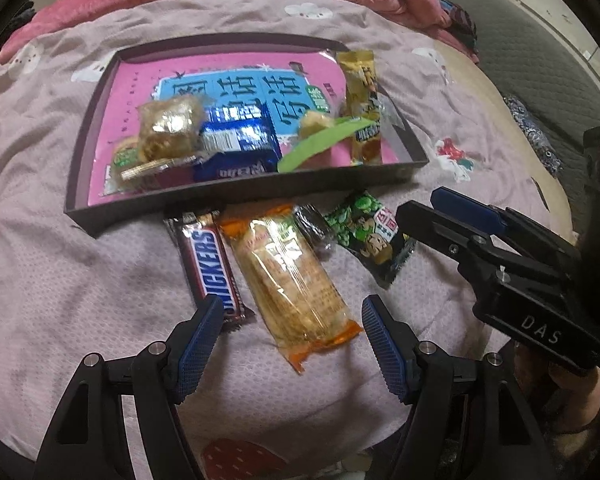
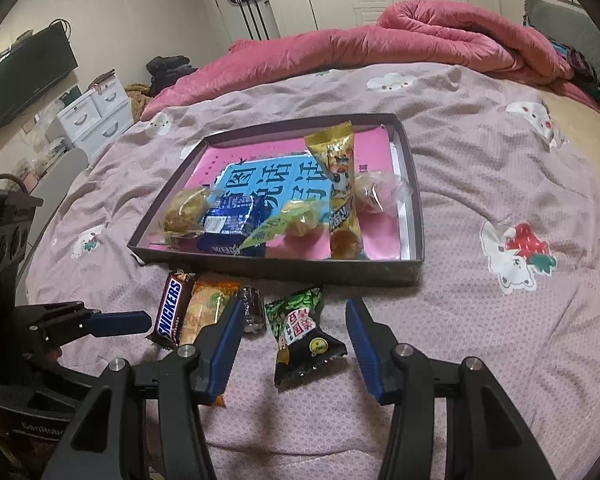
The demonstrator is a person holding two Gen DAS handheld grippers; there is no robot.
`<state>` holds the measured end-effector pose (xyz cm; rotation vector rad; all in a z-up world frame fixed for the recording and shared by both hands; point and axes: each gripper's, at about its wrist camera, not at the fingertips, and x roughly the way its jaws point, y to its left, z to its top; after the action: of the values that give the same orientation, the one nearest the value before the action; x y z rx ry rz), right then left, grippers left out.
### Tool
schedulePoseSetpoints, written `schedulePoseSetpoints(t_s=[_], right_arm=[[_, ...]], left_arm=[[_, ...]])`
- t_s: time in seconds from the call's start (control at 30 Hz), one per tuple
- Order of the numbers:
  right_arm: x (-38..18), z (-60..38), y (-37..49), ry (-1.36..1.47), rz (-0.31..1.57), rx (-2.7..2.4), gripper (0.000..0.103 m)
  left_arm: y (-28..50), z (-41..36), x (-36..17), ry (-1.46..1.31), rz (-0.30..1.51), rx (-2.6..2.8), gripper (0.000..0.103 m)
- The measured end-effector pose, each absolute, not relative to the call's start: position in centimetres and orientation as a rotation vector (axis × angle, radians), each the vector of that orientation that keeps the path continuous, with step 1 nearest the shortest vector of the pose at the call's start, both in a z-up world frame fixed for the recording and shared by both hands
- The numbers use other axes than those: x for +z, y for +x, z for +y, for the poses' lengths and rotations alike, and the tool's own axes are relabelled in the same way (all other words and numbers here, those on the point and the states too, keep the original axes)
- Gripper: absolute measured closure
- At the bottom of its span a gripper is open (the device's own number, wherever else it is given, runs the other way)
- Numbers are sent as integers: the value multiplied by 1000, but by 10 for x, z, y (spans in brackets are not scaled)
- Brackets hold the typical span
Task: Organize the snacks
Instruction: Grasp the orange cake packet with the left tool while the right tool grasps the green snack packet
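Note:
A dark shallow box with a pink and blue lining lies on the bed and holds several wrapped snacks. In front of it lie a Snickers bar, an orange-ended cracker pack, a small dark candy and a green pea packet. My left gripper is open, its pads on either side of the cracker pack's near end, apart from it. My right gripper is open around the green packet, not touching it.
The bed cover is lilac with cartoon prints. A rolled pink quilt lies behind the box. Beside the bed on the left stand white drawers and a wall screen. The right gripper's body is at the left view's right edge.

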<state>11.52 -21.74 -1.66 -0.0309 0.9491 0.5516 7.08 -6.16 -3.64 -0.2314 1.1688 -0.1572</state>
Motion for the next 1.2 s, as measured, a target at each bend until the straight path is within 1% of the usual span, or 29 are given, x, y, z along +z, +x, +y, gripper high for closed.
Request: schedulePoseSetpoints(t_s=[0.3,0.53,1.0,1.07,1.1,1.13,1.2], right_arm=[[-28,-220,120,-21,991,557,51],[-41,-215,123,-65,1027,578,51],[-64,-201,136,-144,1078,674,51],[-67,-198,137,-171,1073,674,53],[-68,-196,138,-199,1067,667,58],[-69,-195,137,-222,1058,665,60],[-69,-193,133,-255,1034,665,61]], left_arm=[[76,-74,-53,-253,1226,-159,30],[88,-85,-66,-256,1255,-159,30],[90,-82,-75,-230,1249,-165,30],[90,-83,-76,-222,1248,-165,30],[90,-82,-76,-222,1246,-164,30],[91,-81,-76,-232,1243,-164,30],[92,-80,-76,-249,1243,-161,30]])
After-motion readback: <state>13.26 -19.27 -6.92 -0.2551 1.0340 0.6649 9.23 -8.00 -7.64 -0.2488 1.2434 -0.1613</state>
